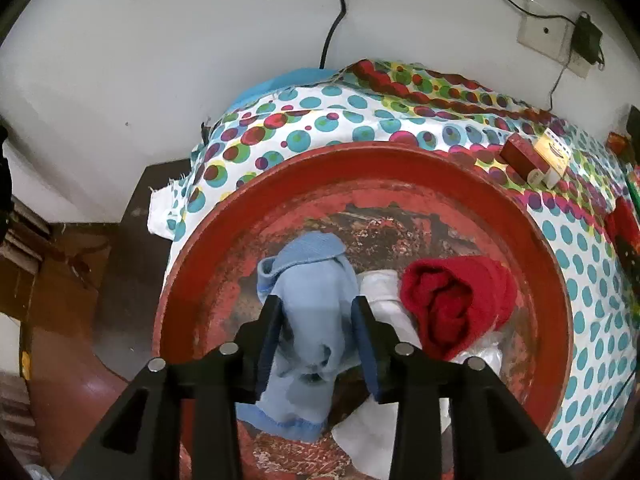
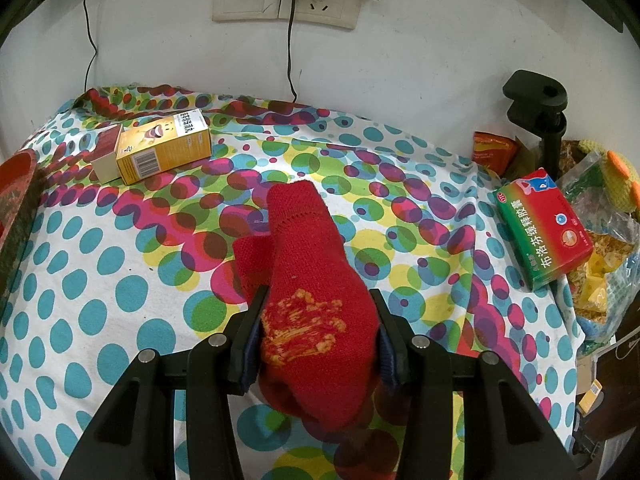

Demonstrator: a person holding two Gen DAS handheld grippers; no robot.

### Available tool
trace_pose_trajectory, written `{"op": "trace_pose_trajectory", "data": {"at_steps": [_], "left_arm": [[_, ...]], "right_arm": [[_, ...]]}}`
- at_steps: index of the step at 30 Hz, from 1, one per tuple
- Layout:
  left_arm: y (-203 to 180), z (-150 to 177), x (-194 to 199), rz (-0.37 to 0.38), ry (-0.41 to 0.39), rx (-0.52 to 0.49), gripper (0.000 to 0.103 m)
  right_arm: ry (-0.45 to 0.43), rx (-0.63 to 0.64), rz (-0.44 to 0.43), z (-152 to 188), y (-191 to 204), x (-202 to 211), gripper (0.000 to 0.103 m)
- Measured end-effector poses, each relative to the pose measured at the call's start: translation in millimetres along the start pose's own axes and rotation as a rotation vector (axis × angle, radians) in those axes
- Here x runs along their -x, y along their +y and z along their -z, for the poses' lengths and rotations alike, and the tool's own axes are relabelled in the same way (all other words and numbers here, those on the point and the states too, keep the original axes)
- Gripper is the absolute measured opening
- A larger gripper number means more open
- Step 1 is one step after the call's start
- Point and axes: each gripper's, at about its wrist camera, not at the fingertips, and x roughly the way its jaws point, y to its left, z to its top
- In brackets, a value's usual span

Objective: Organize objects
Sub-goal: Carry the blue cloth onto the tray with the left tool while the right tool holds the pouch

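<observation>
A light blue sock (image 1: 308,276) lies in the round red tray (image 1: 360,156), between the fingers of my left gripper (image 1: 316,302). The jaws stand open around it, pads beside the fabric, not pinching it. Beside it in the tray are a rolled red sock (image 1: 452,300) and a white sock (image 1: 384,296). In the right wrist view my right gripper (image 2: 318,294) is shut on a red knitted sock (image 2: 304,236) with yellow embroidery. That sock hangs down onto the dotted tablecloth (image 2: 100,280).
A yellow box (image 2: 164,150) with a small red-brown box beside it lies at the back left, and the same boxes (image 1: 536,160) sit behind the tray. A red-green medicine box (image 2: 544,232), snack bags (image 2: 600,248) and a black clamp stand (image 2: 536,96) crowd the right edge. Cables hang from wall sockets (image 2: 284,0).
</observation>
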Motion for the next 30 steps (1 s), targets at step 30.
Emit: {"op": "trace_pose_trajectory", "data": {"at_steps": [30], "left_arm": [[-4.4, 42.4, 29.0, 0.065, -0.062, -0.109, 0.047]], "right_arm": [[-0.004, 0.025, 0.027, -0.5, 1.8, 1.0, 0.044]]}}
